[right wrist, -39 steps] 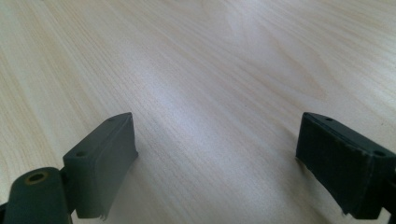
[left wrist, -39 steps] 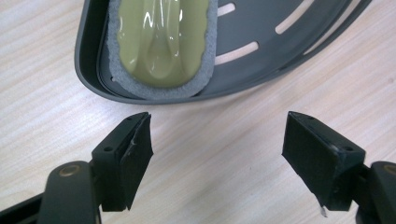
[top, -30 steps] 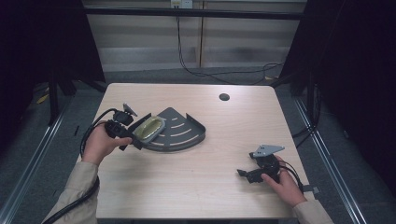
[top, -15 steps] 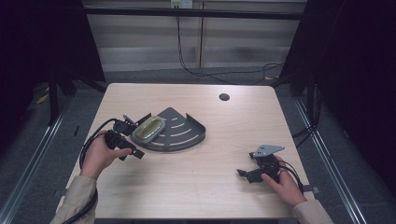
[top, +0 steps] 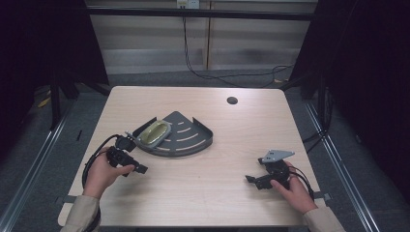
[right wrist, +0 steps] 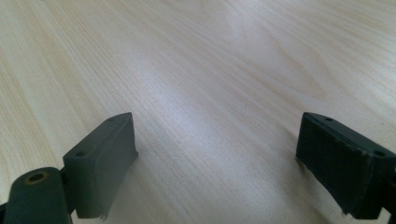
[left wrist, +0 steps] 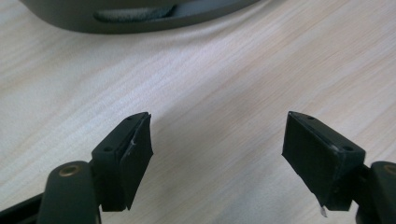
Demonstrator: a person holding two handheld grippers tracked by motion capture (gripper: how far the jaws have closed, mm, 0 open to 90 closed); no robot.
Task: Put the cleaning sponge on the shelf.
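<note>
yellow-green oval soap-like piece (top: 154, 133) sits in the left end of the dark grey quarter-round metal corner tray (top: 193, 145), centre-left of the high view on the pale wood tabletop (top: 217, 193). it lies up and right of the left hand-held gripper (top: 138, 167), long axis running diagonally toward upper right. left hand is nearer by far; right hand-held gripper (top: 251, 180) rests well apart at lower right. both have jaws spread, released, nothing between them, bare tabletop under each.
</note>
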